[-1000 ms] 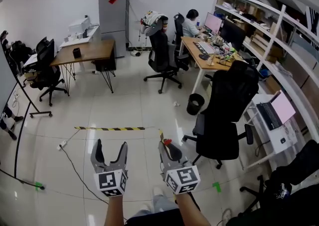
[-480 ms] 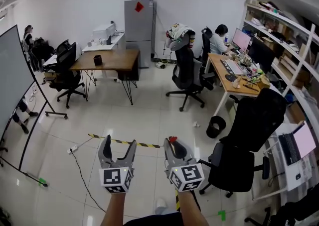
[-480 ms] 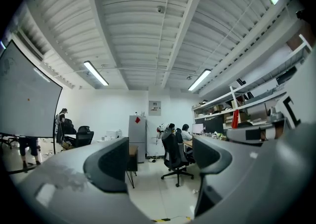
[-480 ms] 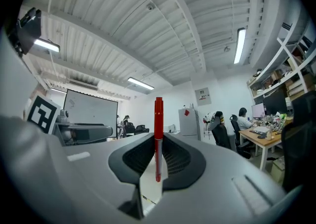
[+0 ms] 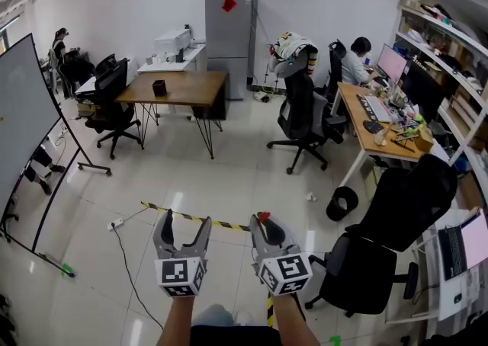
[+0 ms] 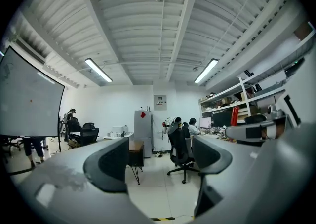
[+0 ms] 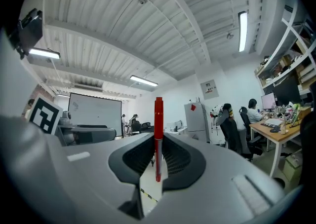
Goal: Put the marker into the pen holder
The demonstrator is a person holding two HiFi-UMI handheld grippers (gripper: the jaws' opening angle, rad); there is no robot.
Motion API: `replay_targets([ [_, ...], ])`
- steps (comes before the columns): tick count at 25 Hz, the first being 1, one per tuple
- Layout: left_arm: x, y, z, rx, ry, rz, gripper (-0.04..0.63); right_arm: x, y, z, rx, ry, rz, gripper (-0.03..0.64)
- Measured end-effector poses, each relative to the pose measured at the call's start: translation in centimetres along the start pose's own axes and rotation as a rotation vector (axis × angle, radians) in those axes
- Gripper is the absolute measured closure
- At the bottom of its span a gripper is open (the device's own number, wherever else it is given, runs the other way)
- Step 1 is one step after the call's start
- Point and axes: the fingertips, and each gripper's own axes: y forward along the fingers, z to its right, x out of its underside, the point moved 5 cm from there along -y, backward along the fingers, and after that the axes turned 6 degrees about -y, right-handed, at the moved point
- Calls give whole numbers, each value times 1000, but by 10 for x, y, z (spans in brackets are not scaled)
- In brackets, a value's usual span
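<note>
Right gripper view: the right gripper (image 7: 159,145) has its grey jaws closed tight on a slim red marker (image 7: 158,119). The marker stands upright between the ribbed pads, its top rising above them and its lower end showing below. In the left gripper view, the left gripper (image 6: 160,161) holds its jaws wide apart, with nothing between them. The head view shows both grippers side by side, pointing level over a glossy white tiled floor (image 5: 229,169). A yellow-and-black striped tape (image 5: 225,223) lies on the floor beyond their tips. Well beyond that stands a brown wooden table (image 5: 187,85) bearing a small black container (image 5: 159,87).
</note>
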Motion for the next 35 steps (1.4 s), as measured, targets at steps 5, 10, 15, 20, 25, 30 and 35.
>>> replay_targets([
  [5, -2, 29, -7, 0, 1, -5, 190, -1, 25, 9, -15, -5, 2, 566],
  [10, -5, 66, -8, 34, 3, 8, 190, 2, 43, 29, 27, -14, -6, 566],
  [15, -8, 106, -17, 78, 3, 15, 190, 0, 71, 47, 70, -20, 1, 566],
  [20, -23, 149, -41, 104, 6, 38, 190, -12, 115, 51, 86, -43, 18, 566],
  [25, -32, 182, -69, 129, -7, 45, 190, -16, 156, 49, 109, -48, 14, 566],
  [30, -32, 213, -99, 142, -11, 35, 190, -16, 194, 52, 141, -47, 5, 566],
  [35, -27, 236, -131, 121, -1, 20, 190, -9, 235, 54, 136, -48, -18, 566],
])
